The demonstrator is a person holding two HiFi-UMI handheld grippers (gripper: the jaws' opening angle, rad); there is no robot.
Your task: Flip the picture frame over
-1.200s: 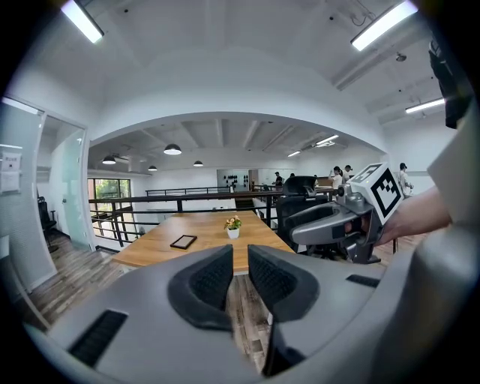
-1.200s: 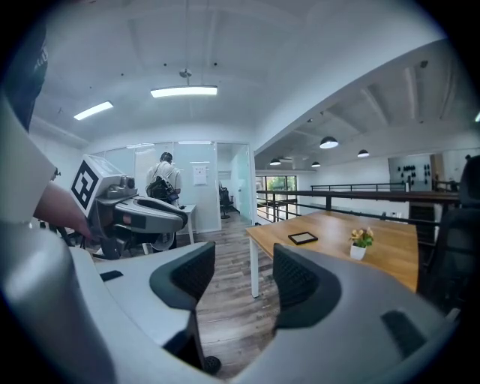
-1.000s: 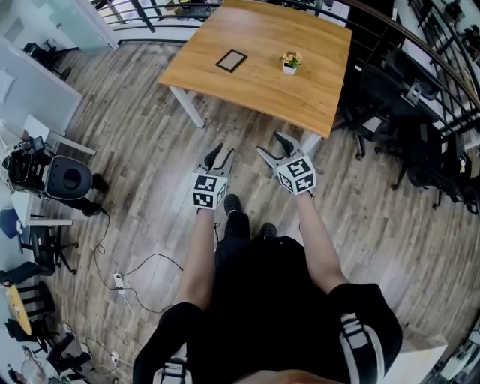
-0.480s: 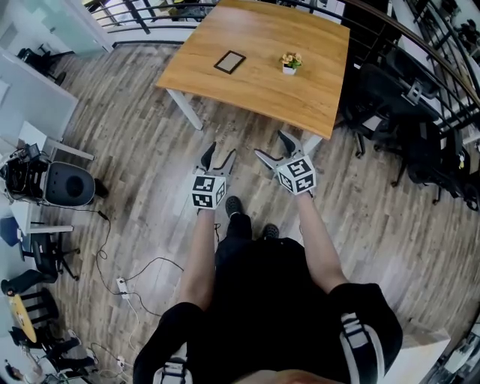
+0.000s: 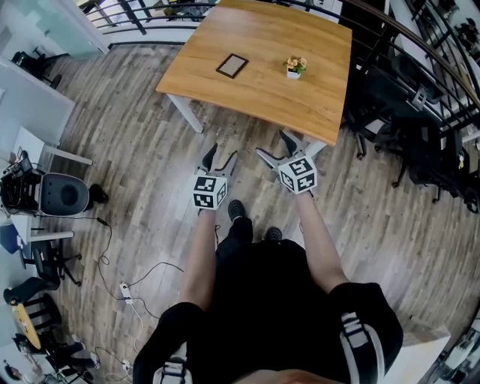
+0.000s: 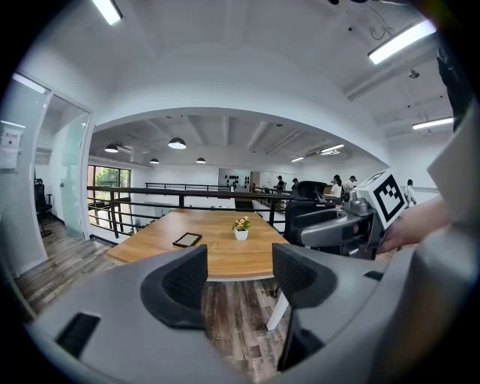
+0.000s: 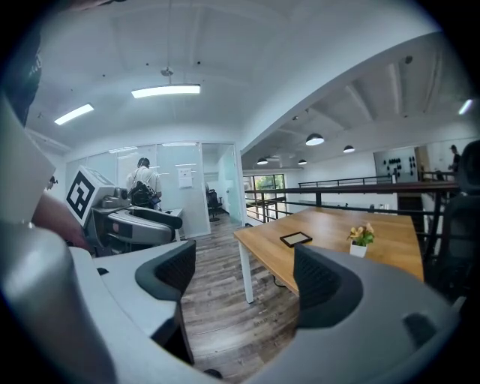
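The picture frame [image 5: 232,65] is small and dark-rimmed and lies flat on the wooden table [image 5: 262,90], left of a little potted flower [image 5: 294,67]. Both grippers hang over the floor, short of the table's near edge. The left gripper [image 5: 220,159] and the right gripper [image 5: 274,146] are open; their jaws have just been opening, with nothing between them. In the left gripper view the frame [image 6: 187,239] shows far beyond the left gripper [image 6: 238,281]. In the right gripper view the frame [image 7: 296,238] lies on the table past the right gripper [image 7: 244,281].
Black office chairs [image 5: 420,142] crowd the right side of the table. A dark railing [image 5: 150,11] runs behind it. A grey round chair [image 5: 64,193] and loose cables [image 5: 124,289] lie on the plank floor at the left. A person [image 7: 142,176] stands far off by glass walls.
Both grippers' jaws stand wider apart than a second ago. The chair and cables at the left have slid down the picture as the person moved toward the table.
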